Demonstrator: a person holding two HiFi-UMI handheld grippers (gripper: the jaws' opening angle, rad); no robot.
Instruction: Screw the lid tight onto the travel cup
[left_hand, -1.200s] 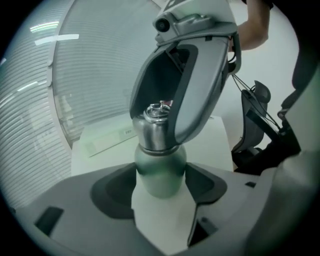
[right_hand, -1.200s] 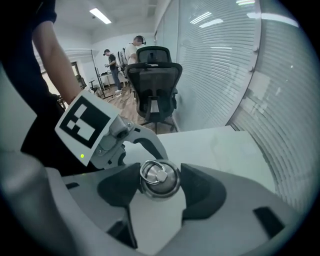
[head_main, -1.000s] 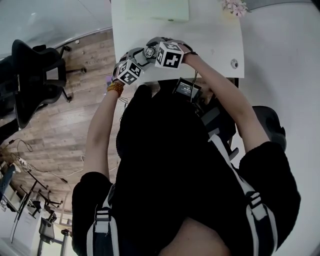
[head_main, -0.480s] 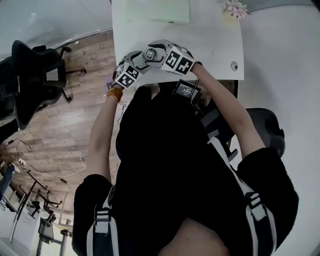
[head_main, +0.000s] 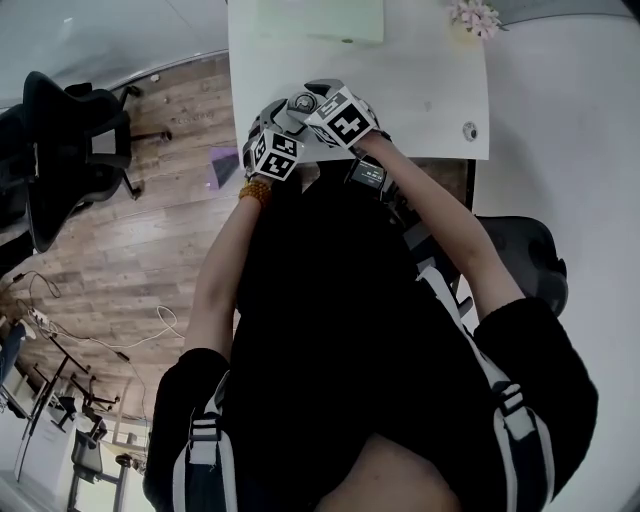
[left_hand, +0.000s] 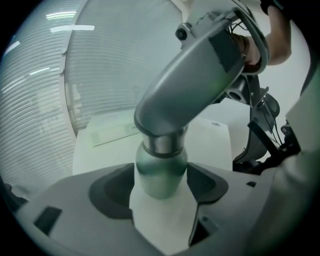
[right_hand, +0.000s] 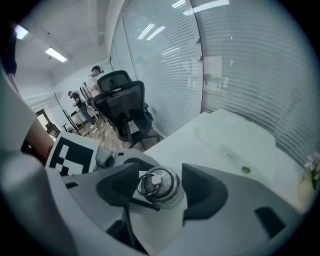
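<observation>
White surface (head_main: 420, 90) up against a glass wall with blinds (right_hand: 240, 75). Wood floor (head_main: 150, 220) and black office chairs (head_main: 70, 130) off to the left. A pale green pad (head_main: 320, 18) lies at the far edge of the surface, a small bunch of flowers (head_main: 475, 15) at its far right corner. People (right_hand: 92, 77) stand further back in the room, behind another chair (right_hand: 122, 107).

Both grippers meet over the near edge of the surface, right in front of the person's chest.

Left gripper (left_hand: 161, 182): jaws wide and opening. The green body of the travel cup (left_hand: 161, 172) sits between them, and the pads look to be touching its sides. Cup is tilted, its rounded bottom in view with white surface behind it; can't tell if it rests on anything.

Right gripper (right_hand: 160, 187): jaws wide and closing around the lid (right_hand: 167, 192), pads against its rim on both sides as far as I can see. The lid is steel with a ring (right_hand: 146, 184) on top and sits on the cup's neck. From the left gripper view the right gripper comes down onto the cup's top at an angle.
</observation>
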